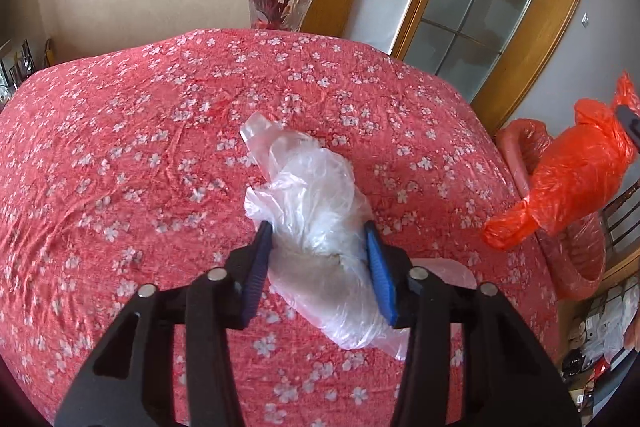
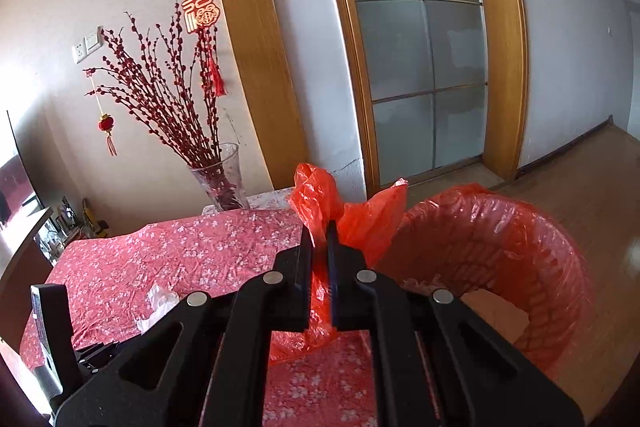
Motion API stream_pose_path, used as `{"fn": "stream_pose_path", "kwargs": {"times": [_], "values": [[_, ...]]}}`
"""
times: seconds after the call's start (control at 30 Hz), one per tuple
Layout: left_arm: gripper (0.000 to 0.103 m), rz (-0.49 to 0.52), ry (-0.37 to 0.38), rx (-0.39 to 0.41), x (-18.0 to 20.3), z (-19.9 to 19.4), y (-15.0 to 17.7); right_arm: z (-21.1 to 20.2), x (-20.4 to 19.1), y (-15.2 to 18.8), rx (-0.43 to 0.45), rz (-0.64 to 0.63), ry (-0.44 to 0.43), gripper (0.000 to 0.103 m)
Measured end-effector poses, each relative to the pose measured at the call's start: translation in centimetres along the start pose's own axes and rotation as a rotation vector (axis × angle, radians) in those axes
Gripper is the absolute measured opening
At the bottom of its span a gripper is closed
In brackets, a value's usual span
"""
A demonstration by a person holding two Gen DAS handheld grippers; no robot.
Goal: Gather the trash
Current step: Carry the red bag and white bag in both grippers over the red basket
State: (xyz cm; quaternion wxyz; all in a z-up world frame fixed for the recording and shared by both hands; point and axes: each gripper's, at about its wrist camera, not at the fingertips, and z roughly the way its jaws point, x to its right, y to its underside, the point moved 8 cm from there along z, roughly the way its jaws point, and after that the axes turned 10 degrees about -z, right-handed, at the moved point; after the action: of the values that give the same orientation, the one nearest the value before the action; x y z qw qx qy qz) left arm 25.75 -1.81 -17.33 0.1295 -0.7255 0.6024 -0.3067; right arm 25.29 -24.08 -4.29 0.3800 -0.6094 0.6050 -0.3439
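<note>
A crumpled clear plastic bag [image 1: 312, 195] lies on the red flowered tablecloth [image 1: 120, 155]. My left gripper [image 1: 318, 231] straddles it, blue fingers [image 1: 378, 267] on either side touching the plastic, jaws still wide. My right gripper [image 2: 320, 231] is shut on a red plastic bag [image 2: 360, 215] and holds it up beside the table's right edge, next to a bin lined with red plastic [image 2: 520, 247]. The red bag [image 1: 568, 167] and bin [image 1: 576, 259] also show at the right of the left wrist view. The clear bag [image 2: 158, 303] shows small in the right wrist view.
A glass vase [image 1: 280, 7] with red branches stands at the table's far edge by the wall. A wooden-framed glass door [image 2: 420, 67] is behind the bin. Cardboard [image 2: 500, 315] lies inside the bin. A chair and clutter [image 1: 608, 315] sit at the right.
</note>
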Motion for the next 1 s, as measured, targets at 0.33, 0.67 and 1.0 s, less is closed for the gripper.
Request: {"fn": "stream_pose_path", "kwargs": {"times": [0.33,0.67,1.0], "values": [[0.026,0.012,0.048,0.038,1.4,-0.2,-2.2,-1.1,2.5,0.1,0.012,0.021,0.020,0.007],[0.027,0.076,0.150,0.132,6.8,-3.5,-5.2,-2.5,5.5,-0.5,0.041,0.055,0.067,0.007],[0.027,0.169,0.279,0.167,14.0,-5.7,-5.6,-4.5,9.0,-1.4,0.084,0.072,0.141,0.007]]}}
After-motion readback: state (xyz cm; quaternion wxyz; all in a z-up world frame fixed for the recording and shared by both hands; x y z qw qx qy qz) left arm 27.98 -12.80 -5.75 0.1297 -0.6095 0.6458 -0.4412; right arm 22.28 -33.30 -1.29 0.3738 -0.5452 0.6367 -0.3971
